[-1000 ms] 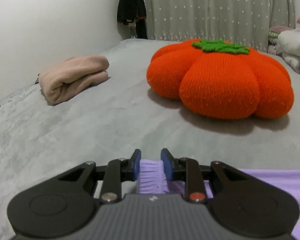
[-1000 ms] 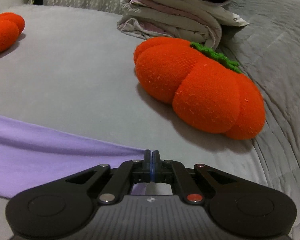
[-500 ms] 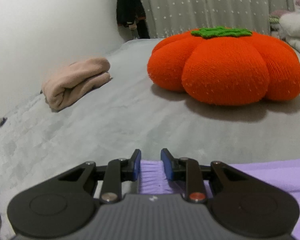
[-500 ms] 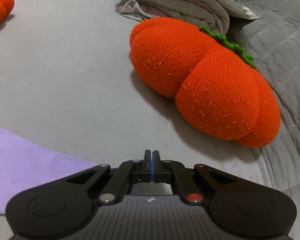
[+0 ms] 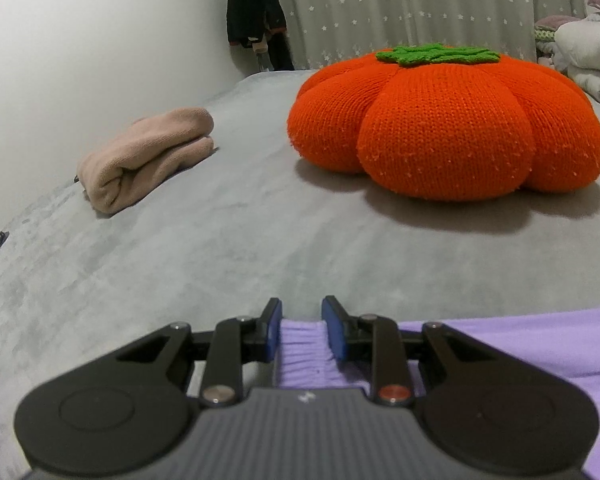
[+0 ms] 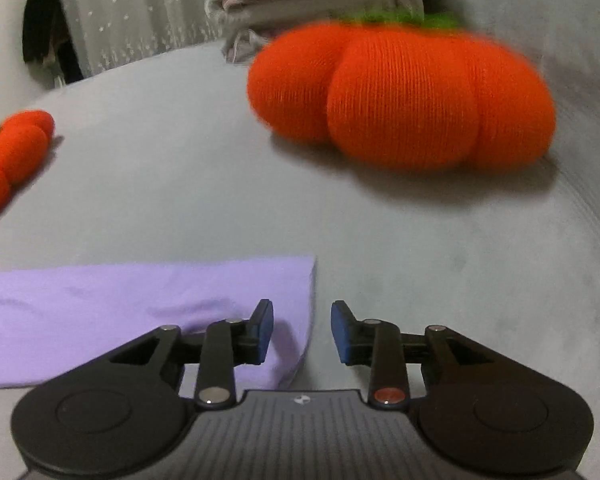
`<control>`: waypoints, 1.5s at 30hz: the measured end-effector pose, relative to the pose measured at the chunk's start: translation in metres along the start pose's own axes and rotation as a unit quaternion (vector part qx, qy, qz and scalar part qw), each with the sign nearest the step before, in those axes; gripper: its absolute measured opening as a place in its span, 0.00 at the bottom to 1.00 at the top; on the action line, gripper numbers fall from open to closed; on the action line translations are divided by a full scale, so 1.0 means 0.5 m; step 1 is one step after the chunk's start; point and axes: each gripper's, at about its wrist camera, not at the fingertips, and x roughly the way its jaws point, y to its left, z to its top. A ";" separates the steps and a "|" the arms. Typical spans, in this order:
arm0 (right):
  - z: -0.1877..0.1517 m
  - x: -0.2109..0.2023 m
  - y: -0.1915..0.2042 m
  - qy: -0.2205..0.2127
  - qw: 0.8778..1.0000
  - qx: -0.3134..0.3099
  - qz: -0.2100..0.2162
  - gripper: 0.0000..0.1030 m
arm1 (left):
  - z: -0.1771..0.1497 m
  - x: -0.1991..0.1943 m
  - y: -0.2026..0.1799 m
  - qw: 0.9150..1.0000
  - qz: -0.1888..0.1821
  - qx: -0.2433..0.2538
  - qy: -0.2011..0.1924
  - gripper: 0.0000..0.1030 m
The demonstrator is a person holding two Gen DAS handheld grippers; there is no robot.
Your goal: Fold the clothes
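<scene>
Left gripper (image 5: 300,330): narrow gap, pinching gathered waistband of lilac garment (image 5: 520,344). Right gripper (image 6: 302,330): fingers wide, nothing between them, straddling the garment's squared corner. Garment lying flat on grey bed cover (image 5: 240,240), doubled at the near edge; further folds probably remaining. Count: one lilac garment, one folded pink garment (image 5: 148,156), two orange pumpkin cushions (image 6: 404,96) (image 6: 12,156), one bedding stack (image 6: 316,4).

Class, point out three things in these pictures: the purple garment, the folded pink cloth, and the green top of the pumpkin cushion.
purple garment (image 6: 140,304), right wrist view, flat middle of the fabric.
folded pink cloth (image 5: 148,156), left wrist view, upper rolled layer.
green top (image 5: 436,53), left wrist view, centre of the knitted leaf.
</scene>
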 end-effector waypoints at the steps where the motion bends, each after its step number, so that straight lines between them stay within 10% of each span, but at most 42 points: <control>1: -0.009 -0.004 -0.004 0.005 1.000 0.019 0.004 0.31 | 0.000 0.000 0.001 1.000 -0.001 -0.001 0.000 0.23; 10: -0.027 0.007 -0.018 0.020 0.989 0.140 0.043 0.30 | 0.000 0.001 0.000 1.000 -0.001 -0.002 0.001 0.23; 17: -0.007 -0.022 -0.020 -0.015 0.990 0.138 0.007 0.04 | 0.001 0.000 0.000 1.000 0.000 0.000 0.002 0.23; 28: 0.079 -0.081 -0.010 -0.044 0.995 0.078 -0.051 0.04 | 0.001 0.006 0.003 1.000 -0.004 -0.001 0.004 0.24; 40: -0.001 -0.002 0.007 -0.016 0.995 0.011 -0.101 0.05 | 0.002 0.009 0.008 1.000 -0.011 -0.006 0.006 0.25; 45: 0.025 -0.038 0.016 -0.034 0.994 -0.044 -0.093 0.29 | 0.000 0.012 0.011 1.000 -0.015 -0.012 0.008 0.27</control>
